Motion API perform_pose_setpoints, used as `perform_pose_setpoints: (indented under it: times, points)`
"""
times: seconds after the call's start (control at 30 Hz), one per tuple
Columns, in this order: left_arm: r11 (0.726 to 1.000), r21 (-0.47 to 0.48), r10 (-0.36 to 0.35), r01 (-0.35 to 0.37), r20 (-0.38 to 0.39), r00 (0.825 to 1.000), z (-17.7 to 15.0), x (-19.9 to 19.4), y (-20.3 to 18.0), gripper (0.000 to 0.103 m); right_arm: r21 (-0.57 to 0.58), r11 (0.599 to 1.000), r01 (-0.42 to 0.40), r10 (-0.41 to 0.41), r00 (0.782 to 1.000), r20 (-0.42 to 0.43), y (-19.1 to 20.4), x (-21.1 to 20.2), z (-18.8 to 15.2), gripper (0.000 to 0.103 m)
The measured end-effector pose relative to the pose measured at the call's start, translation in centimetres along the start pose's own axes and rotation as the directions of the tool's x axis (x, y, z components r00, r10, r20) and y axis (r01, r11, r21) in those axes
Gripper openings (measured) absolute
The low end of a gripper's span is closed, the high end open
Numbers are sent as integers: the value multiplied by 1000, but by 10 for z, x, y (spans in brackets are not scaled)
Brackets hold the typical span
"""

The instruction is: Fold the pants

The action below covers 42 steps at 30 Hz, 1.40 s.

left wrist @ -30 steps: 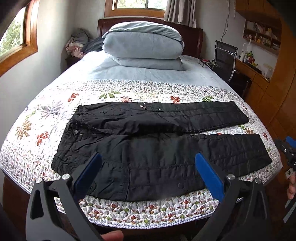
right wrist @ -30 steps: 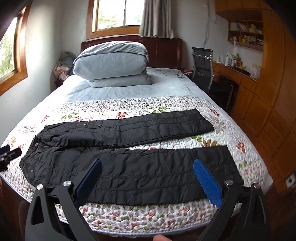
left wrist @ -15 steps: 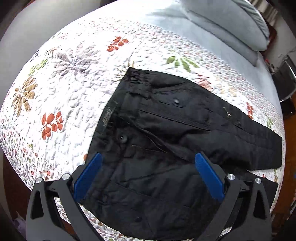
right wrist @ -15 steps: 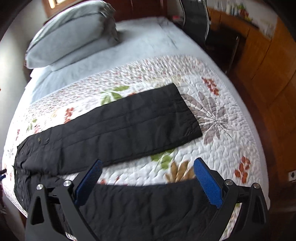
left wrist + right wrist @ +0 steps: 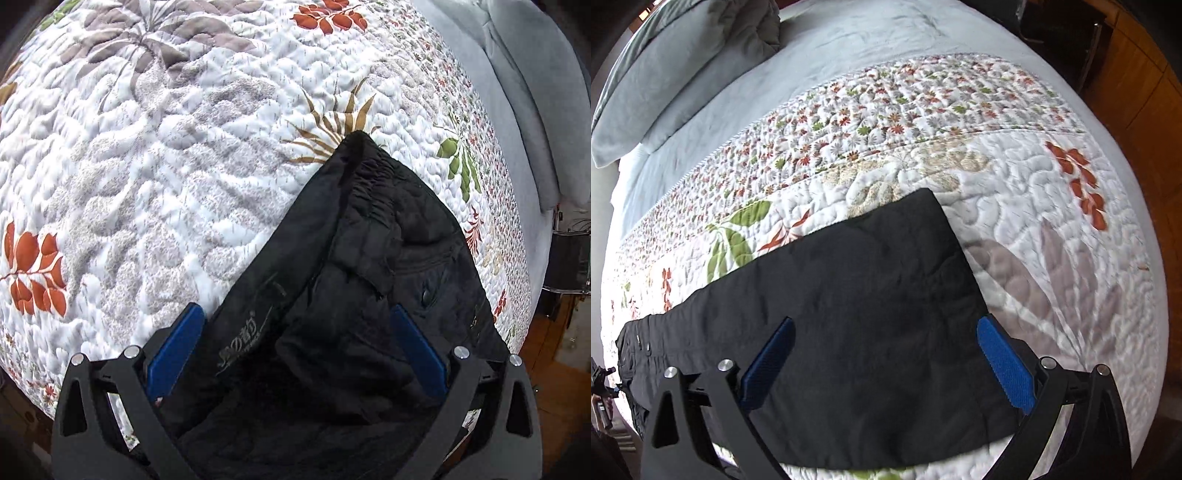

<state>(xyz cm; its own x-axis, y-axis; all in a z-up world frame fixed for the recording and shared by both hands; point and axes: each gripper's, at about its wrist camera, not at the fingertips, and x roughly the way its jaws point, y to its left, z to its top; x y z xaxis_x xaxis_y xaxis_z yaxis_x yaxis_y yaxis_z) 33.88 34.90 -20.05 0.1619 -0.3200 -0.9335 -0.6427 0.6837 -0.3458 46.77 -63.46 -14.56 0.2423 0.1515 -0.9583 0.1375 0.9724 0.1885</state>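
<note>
Quilt [image 5: 177,177] fills most of both views: white, puckered stitching, printed with red, brown, grey and green leaf sprays, and in the right wrist view a band of small flowers [image 5: 886,110] across the upper middle. Beyond that band lies a pale blue-grey sheet [image 5: 831,48], with stacked pillows [image 5: 676,62] at upper left; in the left wrist view the same grey bedding [image 5: 535,110] runs down the right edge. Wooden floor and brown cabinet fronts [image 5: 1145,92] show at upper right of the right wrist view, and a chair's metal frame [image 5: 569,258] sits at the right edge of the left wrist view.

Black pants [image 5: 362,280] lie flat on the quilt. In the left wrist view the elastic waistband corner points to the frame's centre, with a printed label and a button visible. In the right wrist view one leg [image 5: 857,332] stretches from lower left to the hem at centre right.

Left hand-held gripper [image 5: 295,339] is spread wide, blue pads either side of the waist fabric, gripping nothing. Right hand-held gripper [image 5: 886,354] is likewise wide apart over the hem end, one pad above cloth, the other just past its edge, holding nothing
</note>
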Motion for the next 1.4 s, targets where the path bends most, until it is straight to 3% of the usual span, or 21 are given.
perform_pose_setpoints:
  times: [0.1, 0.2, 0.33, 0.5, 0.6, 0.7, 0.77, 0.87, 0.93, 1.0, 1.13, 1.23, 1.4]
  points:
    - [999, 32, 1, -1, 3, 1000, 8, 3, -9, 100, -33, 999, 24, -25, 1000, -17, 5, 20, 9, 100]
    - [997, 65, 48, -46, -25, 999, 15, 15, -18, 100, -69, 994, 85, -89, 994, -57, 13, 40, 13, 100]
    - [987, 96, 134, -131, -27, 991, 21, 28, -31, 100, -93, 984, 155, -159, 986, -41, 23, 50, 18, 100]
    - [982, 139, 134, -130, -16, 991, 29, 31, -56, 100, -105, 984, 140, -148, 986, -73, 19, 59, 19, 100]
    - [970, 196, 151, -143, -26, 988, 26, 38, -72, 99, -112, 985, 131, -144, 982, -118, 15, 63, 23, 100]
    - [950, 263, 177, -169, -9, 984, 19, 45, -89, 98, -151, 975, 165, -181, 978, -101, 20, 62, 24, 100]
    - [928, 302, 230, -221, 6, 973, 15, 49, -97, 85, -173, 969, 177, -193, 978, -79, 28, 60, 25, 98]
    - [927, 308, 222, -214, 7, 975, 13, 46, -101, 63, -189, 965, 183, -192, 981, -33, 37, 49, 17, 73]
    - [928, 301, 227, -220, 9, 974, 14, 37, -98, 45, -180, 969, 169, -173, 985, -8, 41, 40, 16, 32]
    - [930, 297, 222, -216, 15, 975, 14, 31, -99, 40, -177, 971, 162, -163, 987, 10, 40, 26, 14, 21]
    - [926, 306, 218, -223, 49, 975, 9, 22, -109, 28, -222, 954, 204, -194, 979, 63, 55, 6, 5, 11]
    - [920, 321, 207, -226, 92, 974, -4, 9, -118, 23, -240, 947, 212, -185, 974, 128, 63, -14, -4, 9]
    - [901, 407, 87, -150, 171, 982, -29, -25, -122, 19, -271, 947, 172, -100, 960, 260, 68, -64, -35, 9]
